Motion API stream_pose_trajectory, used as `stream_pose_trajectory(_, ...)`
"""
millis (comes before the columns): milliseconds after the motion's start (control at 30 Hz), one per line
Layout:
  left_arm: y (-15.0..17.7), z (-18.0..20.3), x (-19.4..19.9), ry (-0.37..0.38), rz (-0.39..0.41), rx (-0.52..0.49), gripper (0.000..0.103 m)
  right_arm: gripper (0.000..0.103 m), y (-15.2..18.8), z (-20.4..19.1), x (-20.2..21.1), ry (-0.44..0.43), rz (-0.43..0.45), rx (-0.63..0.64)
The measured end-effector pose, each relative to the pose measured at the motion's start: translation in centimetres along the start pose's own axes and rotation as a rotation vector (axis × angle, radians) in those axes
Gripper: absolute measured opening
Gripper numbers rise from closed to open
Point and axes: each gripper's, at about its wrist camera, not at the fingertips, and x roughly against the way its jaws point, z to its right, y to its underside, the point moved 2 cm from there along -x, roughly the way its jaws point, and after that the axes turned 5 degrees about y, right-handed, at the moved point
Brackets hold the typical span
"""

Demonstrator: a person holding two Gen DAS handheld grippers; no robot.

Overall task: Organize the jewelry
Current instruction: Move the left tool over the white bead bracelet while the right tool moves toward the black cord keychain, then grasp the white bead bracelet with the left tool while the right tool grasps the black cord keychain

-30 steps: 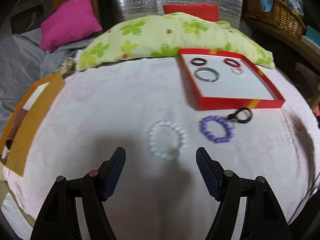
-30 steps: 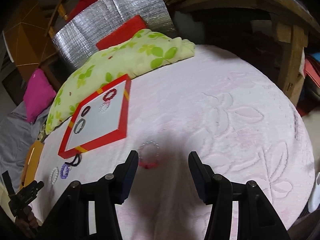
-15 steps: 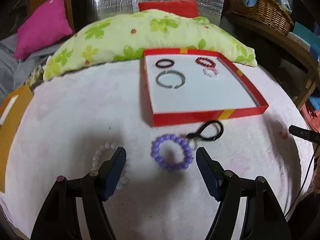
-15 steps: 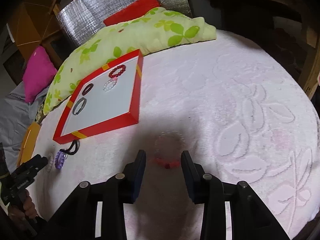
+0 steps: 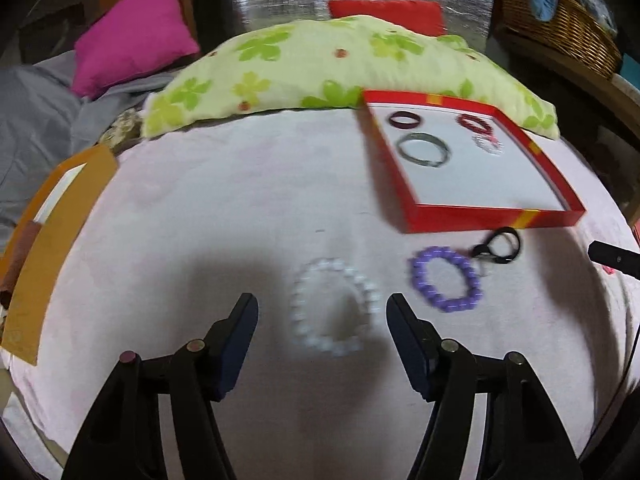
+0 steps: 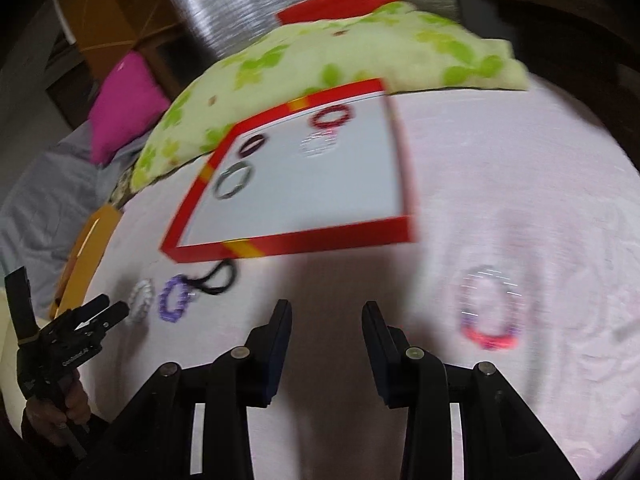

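A white bead bracelet (image 5: 334,308) lies on the pink blanket between the tips of my left gripper (image 5: 322,304), whose jaws are closing without touching it. To its right are a purple bead bracelet (image 5: 446,278) and a black loop (image 5: 500,246), just in front of the red tray (image 5: 492,216). The tray holds several bracelets. My right gripper (image 6: 326,308) stands open and narrow with nothing between its fingers. A clear bracelet with a pink-red section (image 6: 490,308) lies to its right. The left gripper (image 6: 114,306), held in a hand, shows at the far left.
A green floral pillow (image 5: 340,64) lies behind the tray, with a magenta cushion (image 5: 132,36) and grey cloth further left. An orange box lid (image 5: 52,248) sits at the blanket's left edge. A wicker basket (image 5: 560,20) stands on a shelf at the right.
My left gripper swung right over the purple bracelet, then back over the white one. My right gripper narrowed and moved left, so the clear bracelet now lies to its right.
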Motion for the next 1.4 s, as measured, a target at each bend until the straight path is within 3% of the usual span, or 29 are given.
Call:
stream_pose_trajectory(100,0.1,-0.8,0.4,0.044,0.009,0.024,0.068,0.039,-0.5,-2.9,-1.1,-0.024,-0.005,0.036)
stream_pose_trajectory(200,0.1,-0.3,0.5,0.04,0.017,-0.016,0.068,0.039,-1.1,-5.3,-2.5,-0.027,-0.007,0.077)
stream_pose_trajectory(333,-0.1,0.1,0.7,0.081,0.023,-0.019,0.068,0.039,-1.4,-7.4,-5.1,-0.028,-0.06,0.101)
stream_pose_trajectory(467,-0.3,0.8,0.4,0.074,0.027,-0.06,0.068,0.039,-1.4,-8.4,-6.6,-0.012,-0.078,0.116)
stream_pose_trajectory(733,-0.1,-0.6,-0.5,0.073,-0.006,-0.014,0.068,0.039,-1.6,-8.4,-7.4,0.014,-0.071,0.108)
stream_pose_trajectory(833,0.0,-0.6,-0.7,0.041,-0.012,-0.033,0.068,0.025,-1.6,-8.9,-7.7,0.042,-0.055,0.138)
stream_pose_trajectory(900,-0.1,-1.2,-0.8,0.035,-0.016,-0.01,0.068,0.009,-1.6,-9.2,-7.9,0.064,-0.047,0.159)
stream_pose_trajectory(1067,0.2,-2.2,-1.4,0.027,-0.045,0.019,0.068,0.006,-1.4,-9.0,-7.4,0.098,-0.017,0.173)
stream_pose_trajectory(1133,0.3,-2.3,-1.5,0.058,-0.055,0.034,0.068,0.006,-1.3,-8.8,-7.1,0.107,-0.008,0.172)
stream_pose_trajectory(1400,0.3,-0.5,-2.5,0.085,-0.074,0.021,0.068,0.006,-1.1,-7.1,-5.0,0.099,0.02,0.133)
